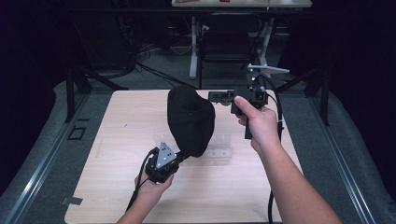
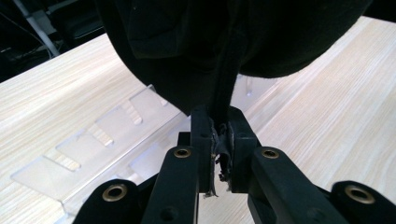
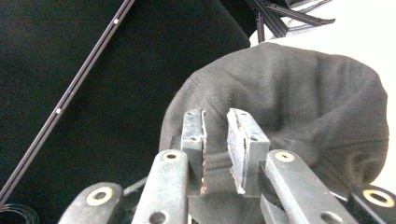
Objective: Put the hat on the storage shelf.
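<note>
The left claw (image 2: 219,140) is clamped on the edge of a black, rounded fabric cap (image 1: 190,119), holding it up off the pale wooden surface (image 1: 116,140). The right claw (image 3: 215,140), jaws slightly apart and empty, points at the cap, probably to take a second hold.

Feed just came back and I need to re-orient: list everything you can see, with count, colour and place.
Cap: one, black, held up above the middle of the table, a strip of its fabric pinched in the left claw.
Clear plastic rack: one, transparent, lying on the table under the cap.
Table: one, light wood.
Left claw: black, near side, shut on the cap.
Right claw: black, held above the table's far right, jaws slightly apart and holding nothing, pointed at the cap.
Hands: two, one on each claw.
</note>
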Motion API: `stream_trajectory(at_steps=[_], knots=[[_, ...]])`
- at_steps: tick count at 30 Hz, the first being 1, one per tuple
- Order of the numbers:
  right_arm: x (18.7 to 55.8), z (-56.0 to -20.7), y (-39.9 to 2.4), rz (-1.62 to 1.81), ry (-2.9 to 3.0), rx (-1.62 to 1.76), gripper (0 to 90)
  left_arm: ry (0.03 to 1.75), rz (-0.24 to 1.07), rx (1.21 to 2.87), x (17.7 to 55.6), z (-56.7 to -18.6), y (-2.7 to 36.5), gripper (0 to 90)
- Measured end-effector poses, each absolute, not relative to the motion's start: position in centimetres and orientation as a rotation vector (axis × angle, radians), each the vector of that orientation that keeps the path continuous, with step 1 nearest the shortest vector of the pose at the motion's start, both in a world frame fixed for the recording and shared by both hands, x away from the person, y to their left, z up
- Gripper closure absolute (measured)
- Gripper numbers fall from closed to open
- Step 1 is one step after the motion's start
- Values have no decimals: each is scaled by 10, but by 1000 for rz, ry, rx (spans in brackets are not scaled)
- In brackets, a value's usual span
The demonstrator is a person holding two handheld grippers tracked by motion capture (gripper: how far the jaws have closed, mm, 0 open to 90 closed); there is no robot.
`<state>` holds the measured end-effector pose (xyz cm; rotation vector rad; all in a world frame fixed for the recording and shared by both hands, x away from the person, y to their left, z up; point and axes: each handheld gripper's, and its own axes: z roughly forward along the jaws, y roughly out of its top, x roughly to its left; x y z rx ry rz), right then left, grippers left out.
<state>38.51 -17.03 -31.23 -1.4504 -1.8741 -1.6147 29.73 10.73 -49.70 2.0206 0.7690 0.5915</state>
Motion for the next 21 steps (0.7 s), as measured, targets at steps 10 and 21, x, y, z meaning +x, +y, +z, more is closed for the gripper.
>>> stream_trajectory(at_steps=[10, 21], knots=[[384, -313, -176, -1615, -1873, -1468, 760, 809, 567, 2044, 300, -511, 114, 842], [382, -314, -183, -1617, -1869, -1480, 756, 892, 492, 1998, 304, -527, 129, 824]])
